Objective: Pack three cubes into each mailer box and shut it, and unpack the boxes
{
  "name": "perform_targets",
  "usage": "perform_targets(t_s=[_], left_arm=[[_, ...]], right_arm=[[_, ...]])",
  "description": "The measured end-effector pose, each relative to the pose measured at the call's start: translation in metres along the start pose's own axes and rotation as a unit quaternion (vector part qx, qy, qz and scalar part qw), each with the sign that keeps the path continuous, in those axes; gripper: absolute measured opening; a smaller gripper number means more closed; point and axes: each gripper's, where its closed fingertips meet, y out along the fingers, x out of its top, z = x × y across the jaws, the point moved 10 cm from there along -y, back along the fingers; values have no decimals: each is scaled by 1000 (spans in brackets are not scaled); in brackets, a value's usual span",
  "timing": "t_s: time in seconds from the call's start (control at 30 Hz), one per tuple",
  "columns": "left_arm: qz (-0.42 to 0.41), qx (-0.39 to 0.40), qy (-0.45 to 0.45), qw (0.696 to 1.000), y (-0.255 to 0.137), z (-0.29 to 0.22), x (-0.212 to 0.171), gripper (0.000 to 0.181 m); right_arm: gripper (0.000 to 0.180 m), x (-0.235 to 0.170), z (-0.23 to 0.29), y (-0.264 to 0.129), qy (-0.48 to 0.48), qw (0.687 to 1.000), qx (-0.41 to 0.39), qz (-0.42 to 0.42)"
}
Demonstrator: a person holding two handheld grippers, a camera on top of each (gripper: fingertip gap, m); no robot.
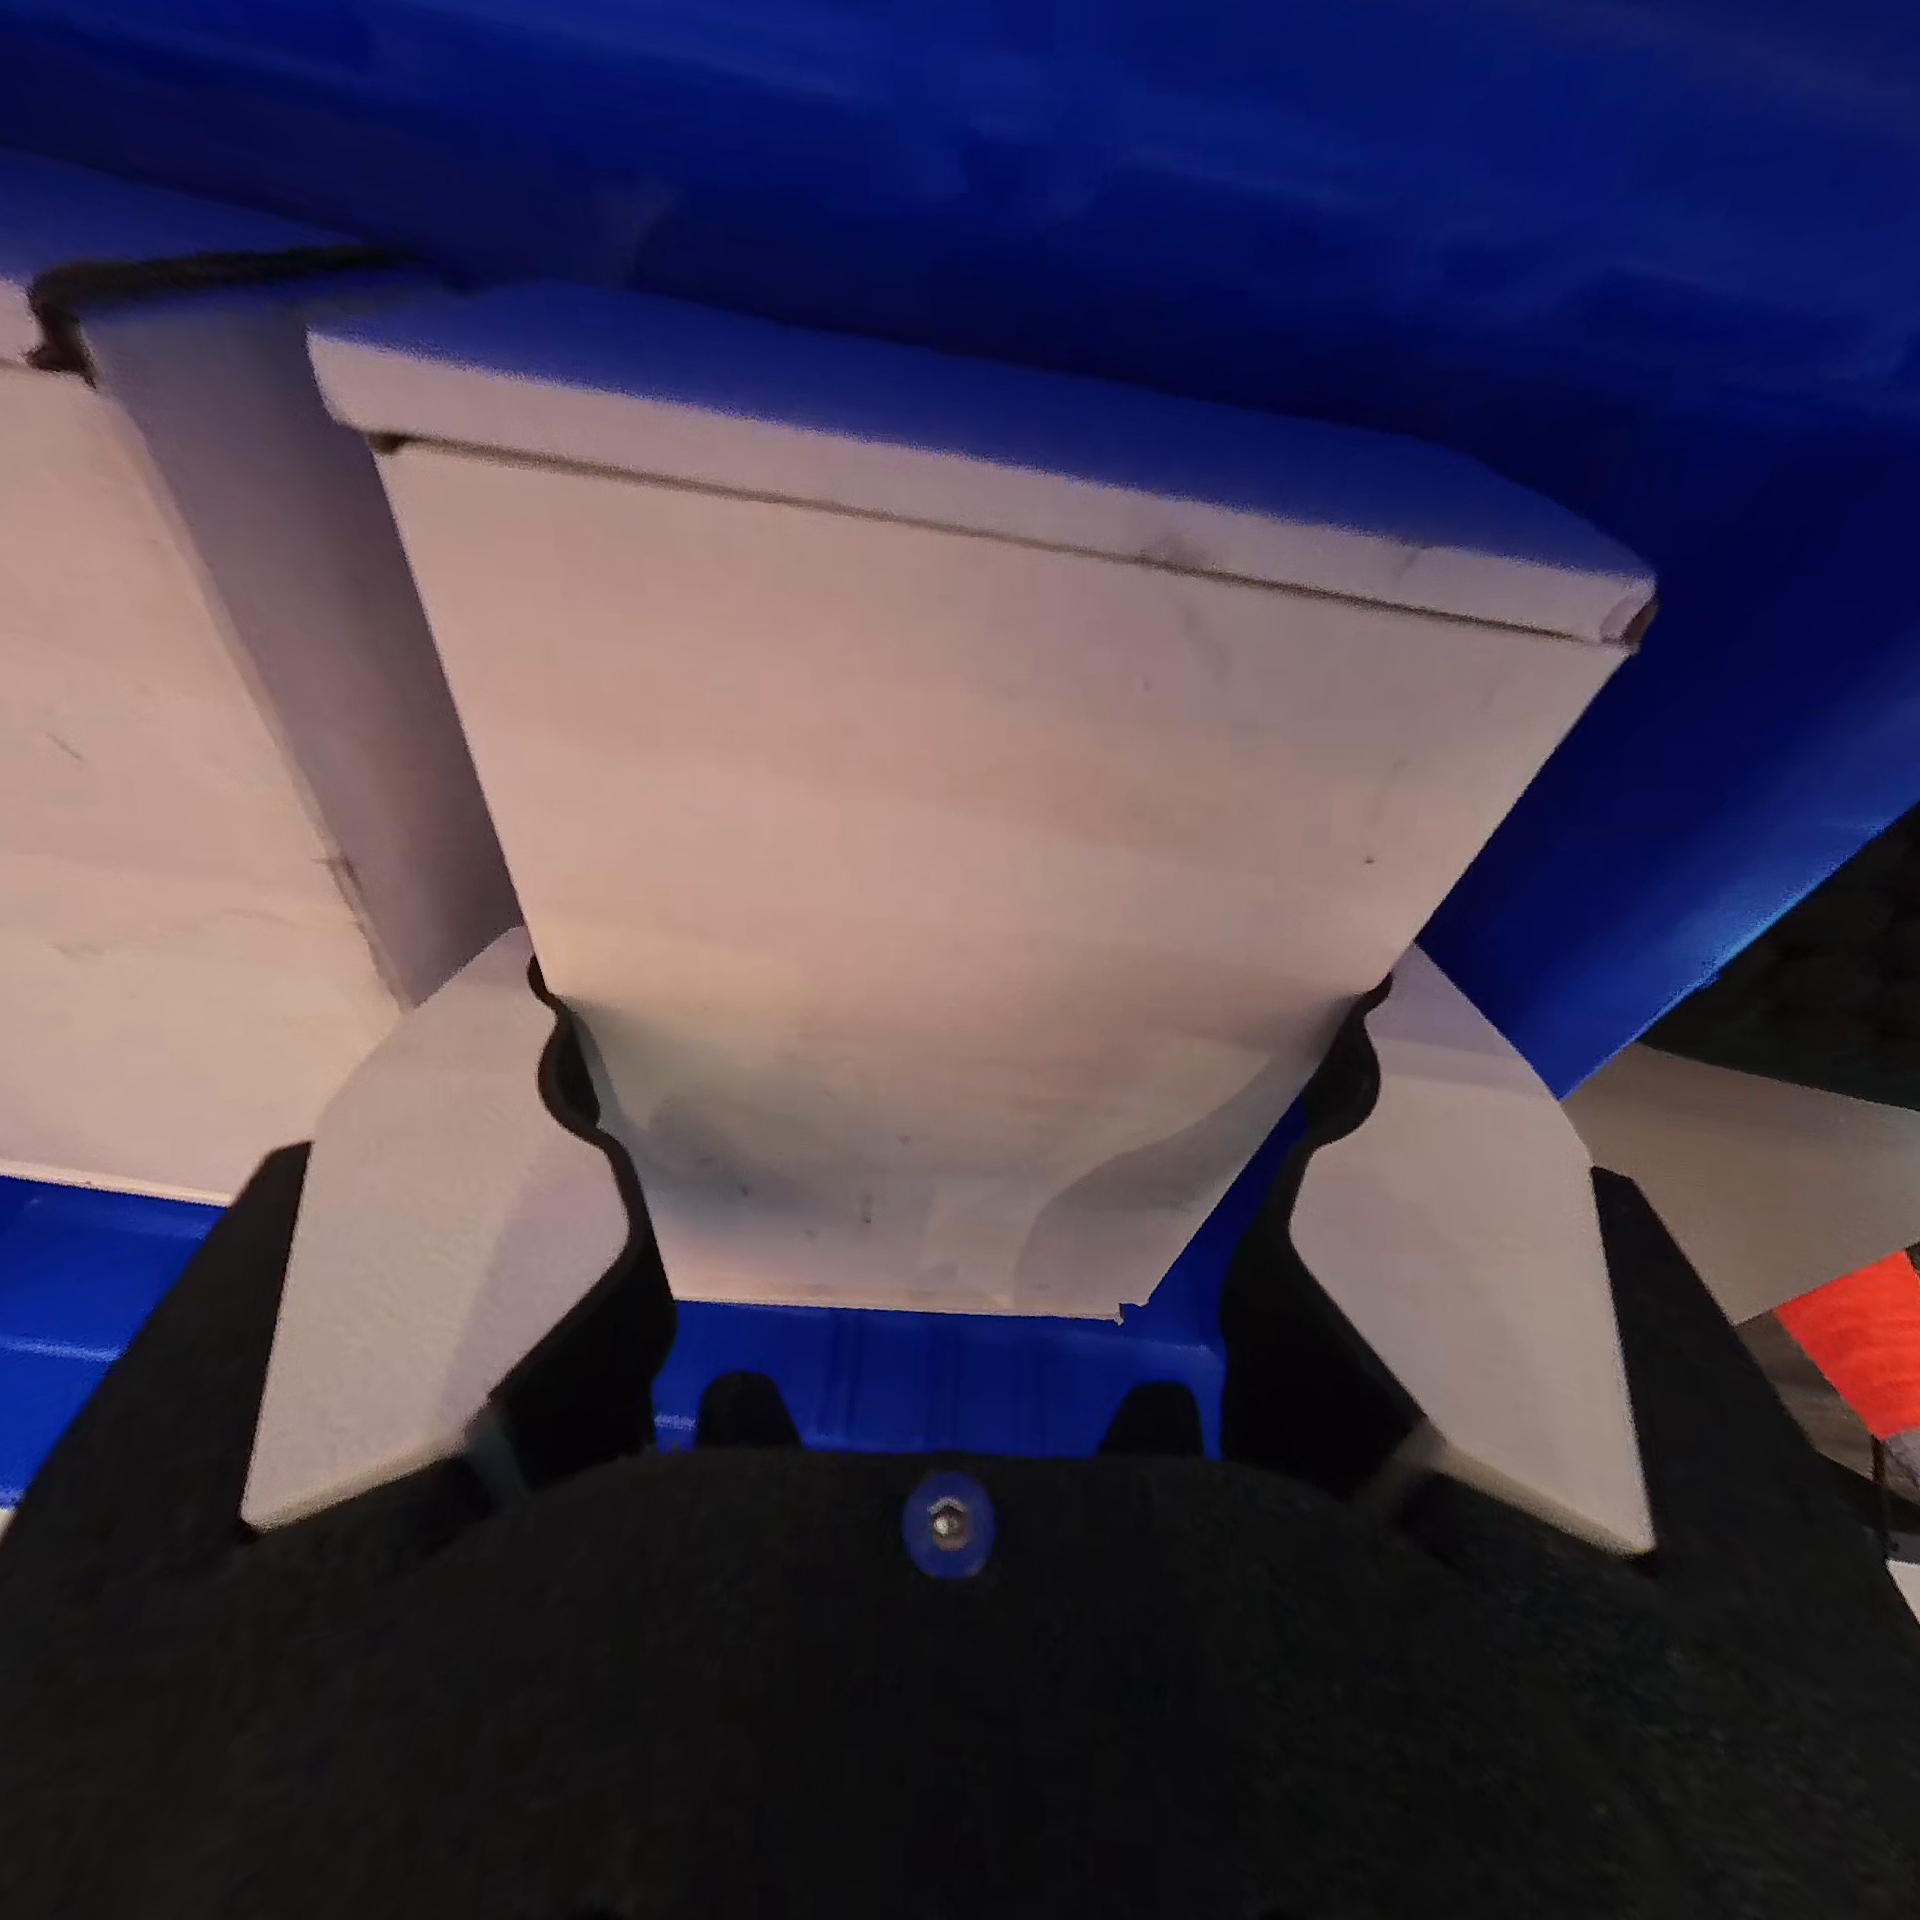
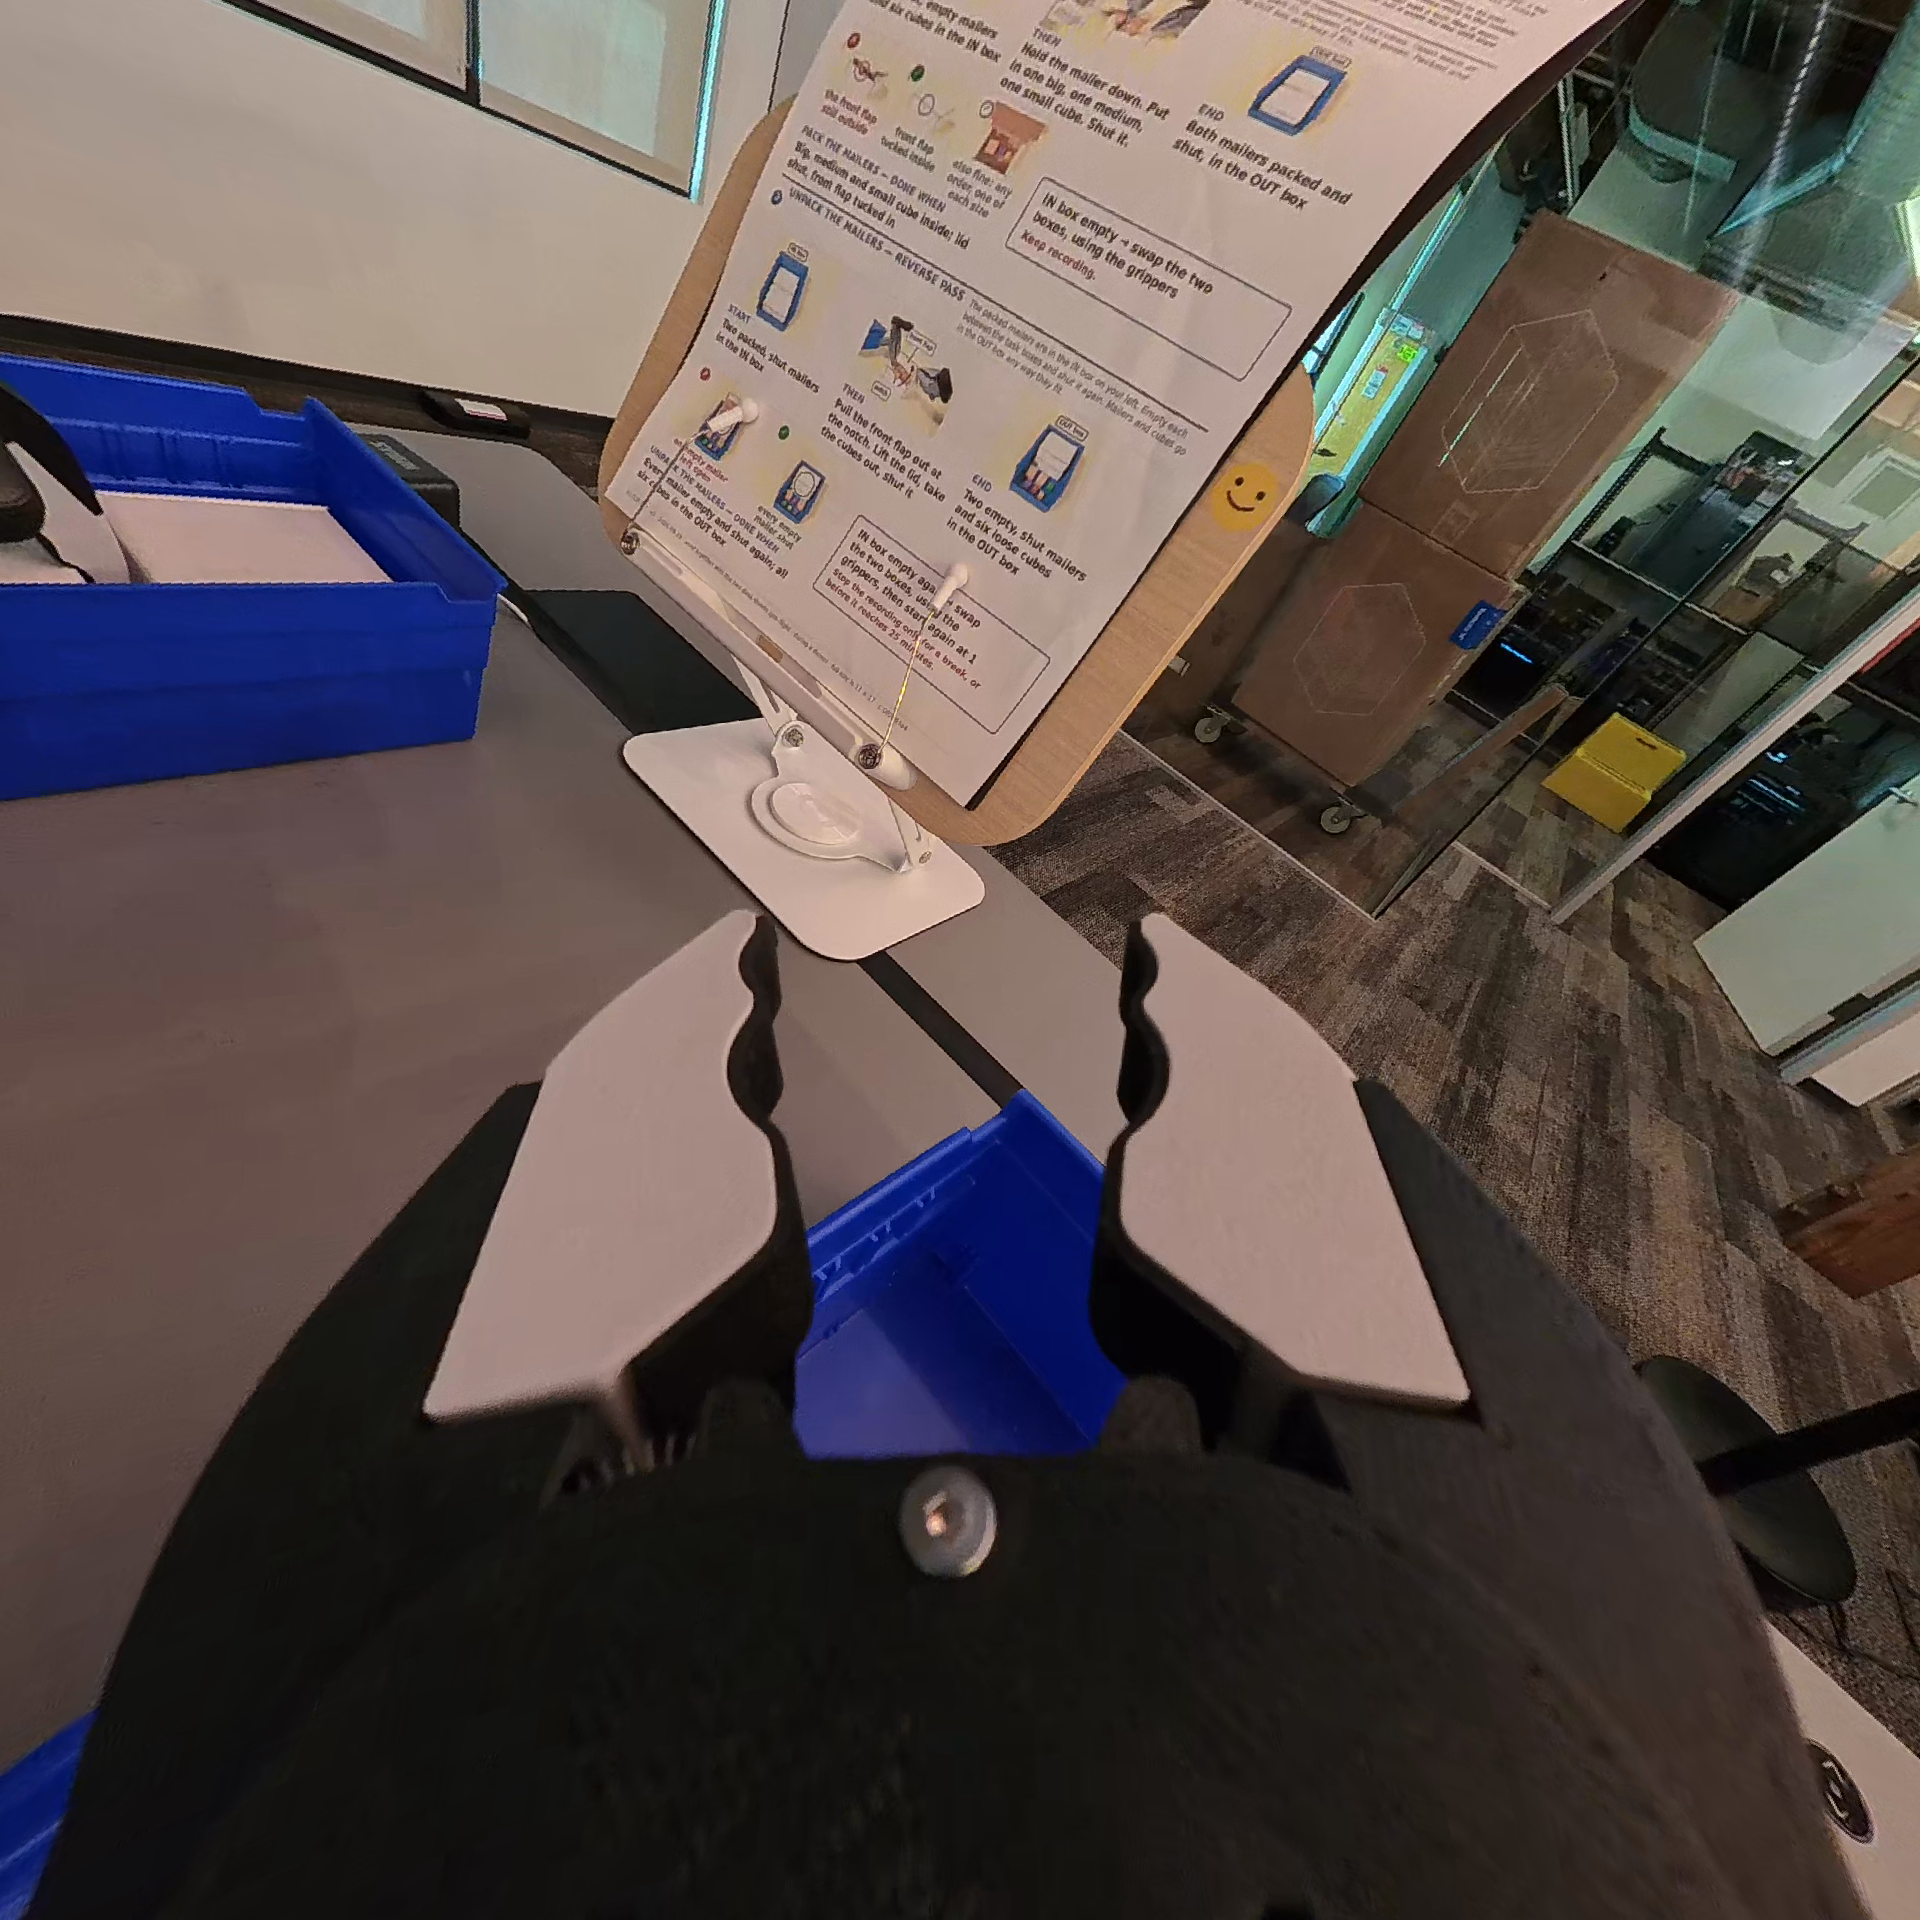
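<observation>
My left gripper (image 1: 956, 977) is inside a blue bin (image 1: 1039, 156), with its fingers pressed against both sides of a shut white mailer box (image 1: 987, 779). A second white mailer (image 1: 135, 831) lies to its left, touching it. In the right wrist view this bin (image 2: 239, 665) sits at the far left of the grey table (image 2: 312, 935), with a white mailer (image 2: 249, 540) showing inside. My right gripper (image 2: 945, 935) is open and empty. It hangs above a second blue bin (image 2: 935, 1299) near the table's right edge. No cubes are in view.
A printed instruction sheet on a wooden board (image 2: 987, 364) stands on a white base (image 2: 810, 831) at the table's far right edge. Beyond the edge lie carpeted floor, cardboard boxes on castors (image 2: 1455, 540) and a glass partition. The tips of one gripper are about 50 cm away from the tips of the other.
</observation>
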Motion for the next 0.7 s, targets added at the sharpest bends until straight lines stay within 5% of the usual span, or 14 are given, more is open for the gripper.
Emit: perform_targets(t_s=[0.7], left_arm=[[-5,26,2,1000,-24,0,-4,132]], right_arm=[[64,-1,-1,-2,0,1000,3,2]])
